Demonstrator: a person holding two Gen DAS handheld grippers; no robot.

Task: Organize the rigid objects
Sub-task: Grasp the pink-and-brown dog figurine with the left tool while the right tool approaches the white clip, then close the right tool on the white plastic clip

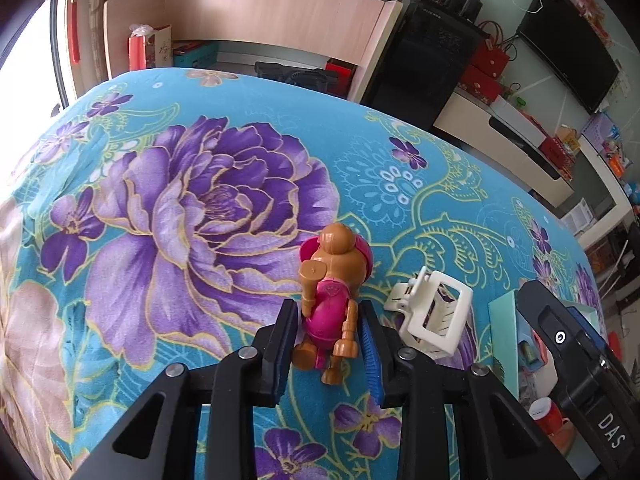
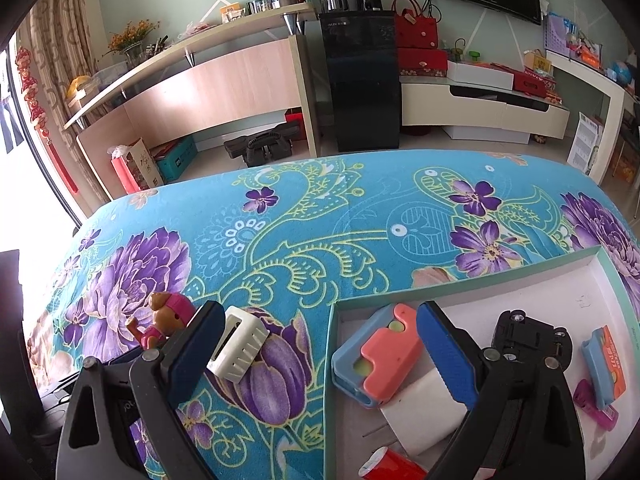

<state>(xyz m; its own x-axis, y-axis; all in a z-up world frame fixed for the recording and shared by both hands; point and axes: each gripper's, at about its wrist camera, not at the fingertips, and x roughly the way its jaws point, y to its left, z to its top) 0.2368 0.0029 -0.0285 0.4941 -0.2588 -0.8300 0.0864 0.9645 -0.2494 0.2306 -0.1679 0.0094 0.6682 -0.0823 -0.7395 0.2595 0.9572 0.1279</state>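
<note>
Clamped in my left gripper point(image 1: 329, 334): a brown-and-pink plastic puppy figure point(image 1: 332, 292) on teal floral cloth point(image 1: 200, 200); my right gripper point(image 2: 320, 344) gapes empty.

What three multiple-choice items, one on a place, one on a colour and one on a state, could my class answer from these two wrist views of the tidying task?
1. Where is the white clip?
A. In the box
B. On the flowered cloth, outside the box
C. On the wooden shelf

2. What colour is the toy dog's outfit?
A. Green
B. Yellow
C. Pink

3. How does the left gripper stand?
A. Shut on the toy dog
B. Wide open over bare cloth
C. Shut on the white clip

Answers:
1 B: the right wrist view shows the clip on the cloth, left of the box wall.
2 C: its body and cap are bright pink.
3 A: in the left wrist view both pads press the dog's sides, while the right gripper stands open.
</note>
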